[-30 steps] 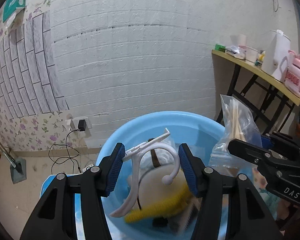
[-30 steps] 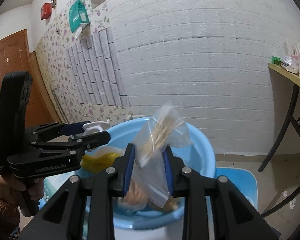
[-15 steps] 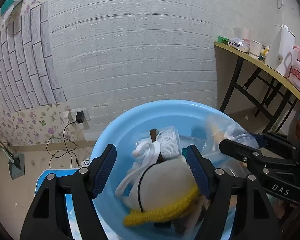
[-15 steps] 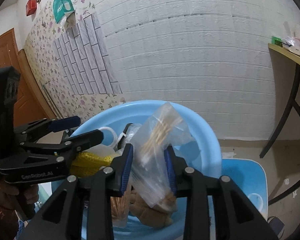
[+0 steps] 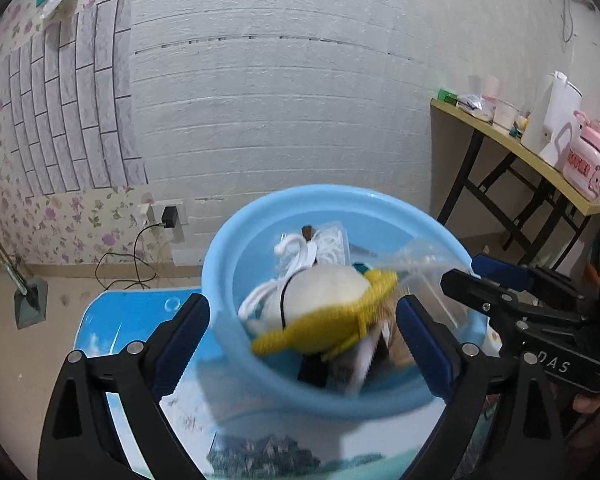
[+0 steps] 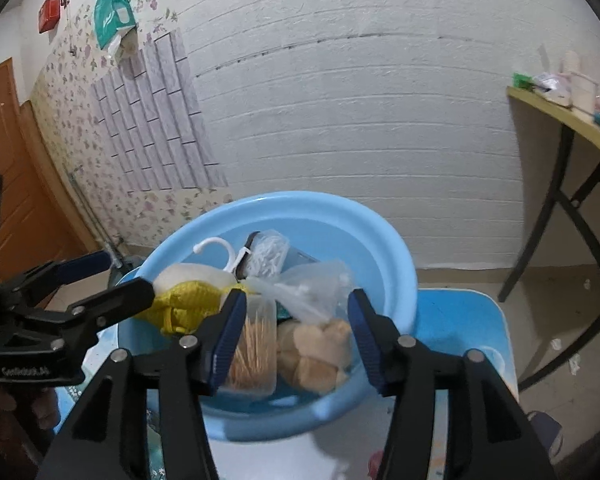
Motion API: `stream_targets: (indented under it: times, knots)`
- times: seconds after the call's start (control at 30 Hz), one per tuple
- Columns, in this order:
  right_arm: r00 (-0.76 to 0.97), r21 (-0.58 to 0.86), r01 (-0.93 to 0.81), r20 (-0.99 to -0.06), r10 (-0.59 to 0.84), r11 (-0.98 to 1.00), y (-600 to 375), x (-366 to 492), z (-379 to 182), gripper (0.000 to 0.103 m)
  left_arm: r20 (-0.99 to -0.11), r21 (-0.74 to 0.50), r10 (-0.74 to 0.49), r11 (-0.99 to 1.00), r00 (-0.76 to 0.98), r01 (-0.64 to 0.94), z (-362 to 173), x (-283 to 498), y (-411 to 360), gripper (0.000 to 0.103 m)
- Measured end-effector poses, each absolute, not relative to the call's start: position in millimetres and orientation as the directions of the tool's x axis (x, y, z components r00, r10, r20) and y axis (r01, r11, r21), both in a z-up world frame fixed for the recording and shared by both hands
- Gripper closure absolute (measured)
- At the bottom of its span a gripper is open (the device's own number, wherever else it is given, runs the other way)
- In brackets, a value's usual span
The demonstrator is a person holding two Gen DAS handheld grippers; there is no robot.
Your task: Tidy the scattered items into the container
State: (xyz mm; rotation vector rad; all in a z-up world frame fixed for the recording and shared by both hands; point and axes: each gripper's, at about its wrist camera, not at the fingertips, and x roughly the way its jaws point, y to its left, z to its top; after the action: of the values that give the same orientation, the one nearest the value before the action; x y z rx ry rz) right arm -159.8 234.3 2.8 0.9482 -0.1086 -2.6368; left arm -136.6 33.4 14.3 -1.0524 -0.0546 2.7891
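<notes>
A light blue basin (image 5: pixel 256 364) (image 6: pixel 384 248) stands on a small blue table. Inside lie a white hanger (image 5: pixel 296 250) (image 6: pixel 216 246), a cream and yellow bundle (image 5: pixel 320 300) (image 6: pixel 184 300), a clear bag of sticks (image 6: pixel 312 288), a tub of toothpicks (image 6: pixel 256 344) and a beige lump (image 6: pixel 316 352). My left gripper (image 5: pixel 304 340) is open and empty, just in front of the basin. My right gripper (image 6: pixel 296 332) is open and empty above the basin's near side.
The blue table (image 5: pixel 120 320) (image 6: pixel 460 312) holds the basin. A white brick wall is behind. A yellow-topped side table (image 5: pixel 532 164) (image 6: pixel 568 116) with a kettle and boxes stands at the right. A wall socket with a cable (image 5: pixel 168 216) is at the lower left.
The left gripper opened, dropped the white hanger into the basin and drew back. The right gripper opened and let go of the bag of sticks, which now lies in the basin.
</notes>
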Motion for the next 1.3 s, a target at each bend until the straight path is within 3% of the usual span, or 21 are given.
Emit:
stream_targets:
  times: [0.3, 1.3]
  knots:
    - [-0.743, 0.127, 0.298, -0.592, -0.313, -0.946, 214.9, -121.9, 20.2, 0.037, -0.621, -0.054, 0.166, -0.984, -0.766, -0.170, 30.6, -90.8, 35.0, 0.005]
    - [-0.760, 0.117, 0.248, -0.592, -0.268, -0.962, 219.6, -85.8, 40.8, 0.036, -0.595, -0.022, 0.126, -0.990, -0.794, -0.140, 44.4, -52.8, 43.0, 0.004]
